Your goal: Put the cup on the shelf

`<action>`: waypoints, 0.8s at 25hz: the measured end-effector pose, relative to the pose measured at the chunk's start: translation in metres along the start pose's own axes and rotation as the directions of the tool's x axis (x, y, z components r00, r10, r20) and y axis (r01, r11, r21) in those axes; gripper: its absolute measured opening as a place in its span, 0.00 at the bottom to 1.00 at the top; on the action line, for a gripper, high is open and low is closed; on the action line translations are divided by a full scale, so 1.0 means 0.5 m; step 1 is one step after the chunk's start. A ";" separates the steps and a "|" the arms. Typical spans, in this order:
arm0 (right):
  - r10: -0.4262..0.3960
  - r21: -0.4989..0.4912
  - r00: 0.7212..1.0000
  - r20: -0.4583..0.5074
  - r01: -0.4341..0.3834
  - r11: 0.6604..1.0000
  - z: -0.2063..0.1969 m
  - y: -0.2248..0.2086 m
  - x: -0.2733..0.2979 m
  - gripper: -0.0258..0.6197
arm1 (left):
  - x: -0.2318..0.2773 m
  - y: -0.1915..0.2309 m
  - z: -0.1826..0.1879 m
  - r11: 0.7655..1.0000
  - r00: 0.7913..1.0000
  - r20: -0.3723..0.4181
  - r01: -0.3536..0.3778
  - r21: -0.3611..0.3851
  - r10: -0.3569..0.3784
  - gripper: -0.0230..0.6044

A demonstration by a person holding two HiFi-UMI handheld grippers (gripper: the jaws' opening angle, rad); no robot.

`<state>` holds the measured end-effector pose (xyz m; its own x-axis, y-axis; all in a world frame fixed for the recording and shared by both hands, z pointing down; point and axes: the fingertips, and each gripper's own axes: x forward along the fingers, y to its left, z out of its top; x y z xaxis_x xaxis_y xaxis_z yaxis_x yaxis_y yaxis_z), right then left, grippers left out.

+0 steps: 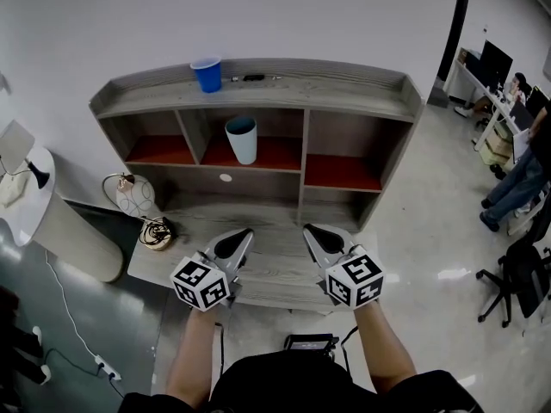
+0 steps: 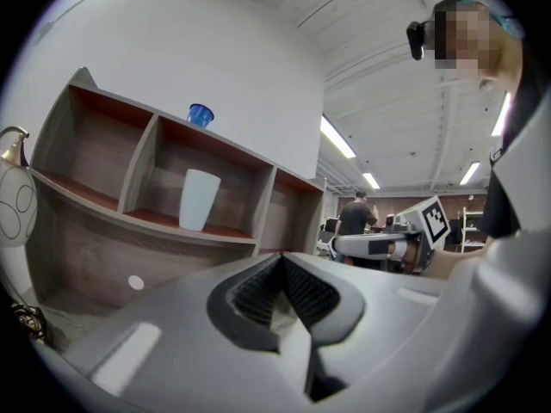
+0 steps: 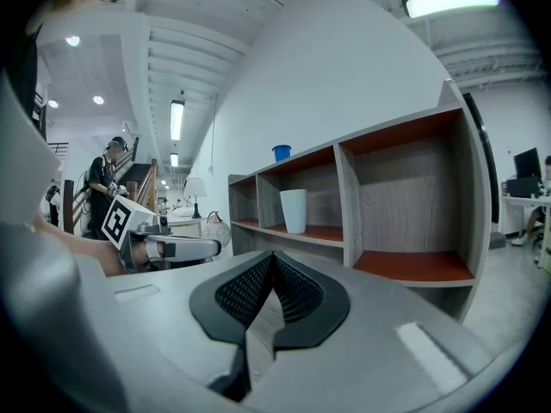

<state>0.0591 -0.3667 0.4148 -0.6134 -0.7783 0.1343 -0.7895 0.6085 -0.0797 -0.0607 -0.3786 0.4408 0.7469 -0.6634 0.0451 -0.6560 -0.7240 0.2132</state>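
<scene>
1. Left tongs (image 1: 241,237) are closed on nothing, over the table (image 1: 275,269).
2. Right tongs (image 1: 315,236) are likewise closed and empty.
3. The white cup (image 1: 242,139) stands upright in the middle compartment of the shelf (image 1: 284,95).

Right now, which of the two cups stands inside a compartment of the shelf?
The white cup, upright in the middle compartment. The blue cup stands on top of the shelf instead.

On the top board of the shelf unit (image 1: 344,100), near the middle of its back edge, a small dark object (image 1: 253,77) cannot be identified. A lamp (image 1: 13,144) is cut off by the picture's left edge.
</scene>
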 end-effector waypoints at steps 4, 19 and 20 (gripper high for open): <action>-0.020 -0.005 1.000 -0.006 0.020 1.000 -0.006 0.029 -0.004 0.06 | -0.032 -0.009 -0.005 0.999 1.000 -0.015 0.019 0.032 -0.018 0.04; -0.084 -0.008 0.995 -0.058 0.083 0.996 -0.056 0.216 -0.063 0.06 | -0.252 -0.031 -0.043 0.999 1.000 0.014 0.026 0.020 -0.026 0.04; -0.090 -0.007 0.994 -0.063 0.090 0.996 -0.061 0.229 -0.074 0.06 | -0.263 -0.037 -0.048 0.999 0.999 0.012 0.029 0.018 -0.029 0.04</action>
<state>-0.0081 -0.2636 0.4311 -0.5371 -0.8186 0.2034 -0.8414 0.5369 -0.0607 -0.1443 -0.2732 0.4546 0.7645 -0.6440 0.0269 -0.6357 -0.7464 0.1970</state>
